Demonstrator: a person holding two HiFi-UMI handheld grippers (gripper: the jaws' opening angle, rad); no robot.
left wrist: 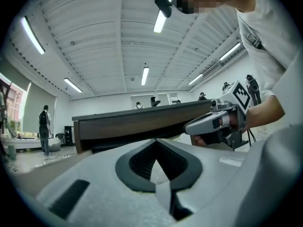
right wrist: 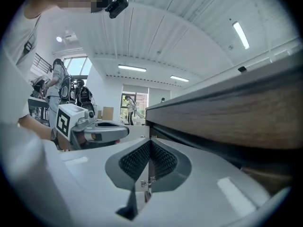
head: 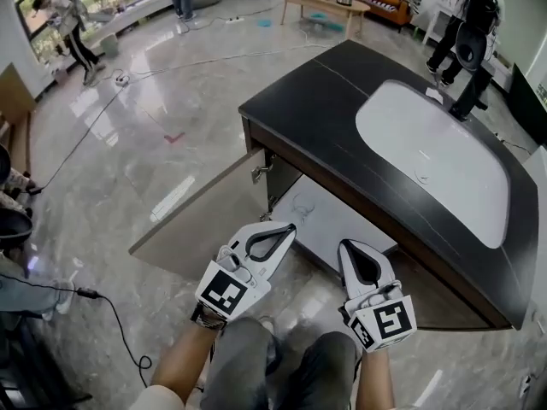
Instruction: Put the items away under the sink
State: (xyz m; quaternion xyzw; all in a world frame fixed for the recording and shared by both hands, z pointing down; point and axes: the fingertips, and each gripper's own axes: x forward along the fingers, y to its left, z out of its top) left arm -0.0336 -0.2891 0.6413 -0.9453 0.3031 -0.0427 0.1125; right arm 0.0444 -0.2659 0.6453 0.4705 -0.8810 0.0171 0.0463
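- Black countertop (head: 316, 109) is carrying an oval white sink basin (head: 436, 161); beneath its front edge the under-sink cupboard (head: 285, 184) is standing open.
- Wood-faced, the cupboard door (head: 205, 220) is hanging swung out toward the left of the head view and exposing the pale cupboard floor (head: 342, 225). Whether any item is lying on that floor cannot be told.
- The left gripper (head: 289, 226) is being held about level. Its tip is pointing into the opening near the door's hinge side, and its marker cube is facing up toward the head camera.
- In the left gripper view, its dark ribbed pads (left wrist: 142, 162) are meeting at the tips; the claw is fully closed and is grasping nothing.
- The right gripper (head: 349, 248) is lying just beside the left one and nearly parallel to it, aiming under the countertop edge.
- In the right gripper view, its pads (right wrist: 135, 160) are pressing together, with nothing between them.
- The left forearm (head: 184, 357) and right forearm (head: 376, 383) are reaching forward on either side of the person's bent knees (head: 282, 361).
- Bystanders (head: 466, 32) are standing well apart on the glossy floor (head: 154, 126).
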